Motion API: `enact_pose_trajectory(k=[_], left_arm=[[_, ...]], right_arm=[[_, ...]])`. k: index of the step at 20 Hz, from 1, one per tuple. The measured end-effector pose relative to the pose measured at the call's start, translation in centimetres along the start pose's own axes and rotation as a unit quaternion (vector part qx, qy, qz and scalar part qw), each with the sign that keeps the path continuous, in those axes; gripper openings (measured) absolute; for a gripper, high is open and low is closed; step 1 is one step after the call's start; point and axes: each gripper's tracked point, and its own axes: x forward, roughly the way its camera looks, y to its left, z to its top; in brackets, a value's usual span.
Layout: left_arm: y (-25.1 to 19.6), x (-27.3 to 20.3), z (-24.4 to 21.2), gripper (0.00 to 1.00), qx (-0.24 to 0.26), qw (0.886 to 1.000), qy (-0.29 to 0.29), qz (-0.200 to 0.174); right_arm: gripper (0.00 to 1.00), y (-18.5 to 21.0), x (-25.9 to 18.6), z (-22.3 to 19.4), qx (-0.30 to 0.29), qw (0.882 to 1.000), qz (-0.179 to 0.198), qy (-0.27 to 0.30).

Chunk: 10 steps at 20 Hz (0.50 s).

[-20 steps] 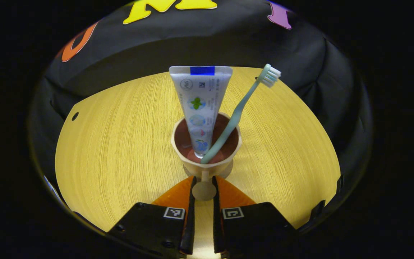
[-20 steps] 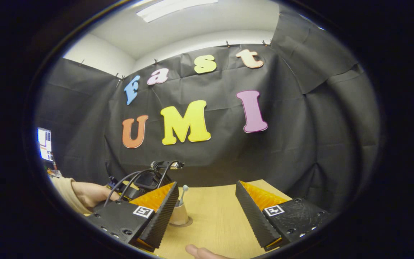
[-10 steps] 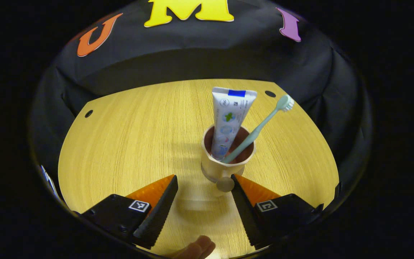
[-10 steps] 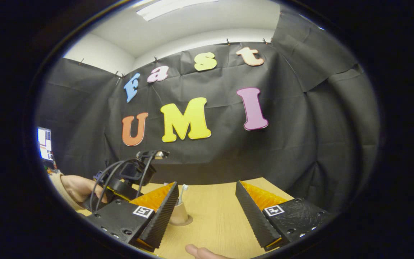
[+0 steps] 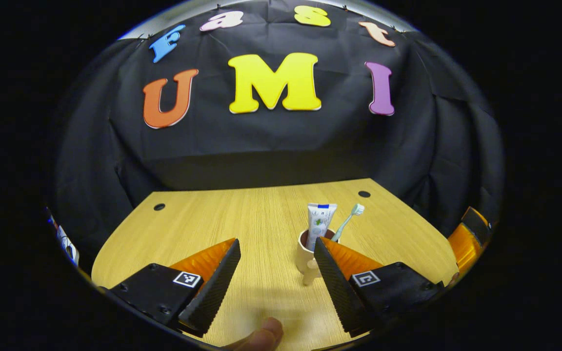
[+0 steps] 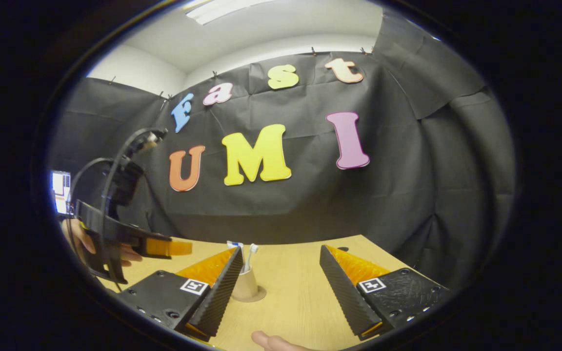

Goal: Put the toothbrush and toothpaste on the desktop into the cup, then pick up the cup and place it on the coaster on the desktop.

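A cream cup (image 5: 304, 257) stands upright on the wooden table (image 5: 212, 219), with a white toothpaste tube (image 5: 320, 220) and a pale green toothbrush (image 5: 348, 222) standing in it. My left gripper (image 5: 276, 243) is open and pulled back from the cup, whose handle faces it. In the right gripper view the cup (image 6: 245, 287) rests on a round brown coaster (image 6: 260, 295). My right gripper (image 6: 281, 250) hangs open over the table with nothing between its fingers. The left gripper (image 6: 164, 247) is raised to the left of the cup, held by a hand (image 6: 82, 240).
The right gripper (image 5: 465, 240) shows at the table's right edge in the left gripper view. Two small holes (image 5: 159, 206) mark the table's far corners. A fingertip (image 5: 261, 336) shows at the bottom. A lit screen (image 6: 59, 192) sits far left.
My left gripper opened off the cup's handle, then drew back and up, so the cup now looks small and far. The cup stays standing on the coaster. My right gripper barely moved.
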Motion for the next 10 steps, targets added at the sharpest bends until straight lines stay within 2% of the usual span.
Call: enact_pose_trajectory(k=[1,2,8,10], left_arm=[[-1.0,-2.4,1.7,0.96,-0.001,1.0,-0.022,0.002],[-1.4,-2.4,3.5,0.96,-0.005,0.999,-0.043,0.007],[-0.3,-2.9,3.9,0.96,-0.035,0.992,-0.115,0.043],[-0.3,-3.0,4.0,0.96,-0.026,0.99,-0.131,0.047]], right_arm=[[0.96,0.1,0.0,-0.2,-0.003,1.0,0.0,0.002],[0.96,0.2,0.0,-0.3,-0.005,1.0,0.0,0.004],[0.96,0.9,-0.5,0.2,-0.02,1.0,0.003,-0.007],[0.96,1.0,-0.7,0.4,-0.023,1.0,0.001,-0.011]])
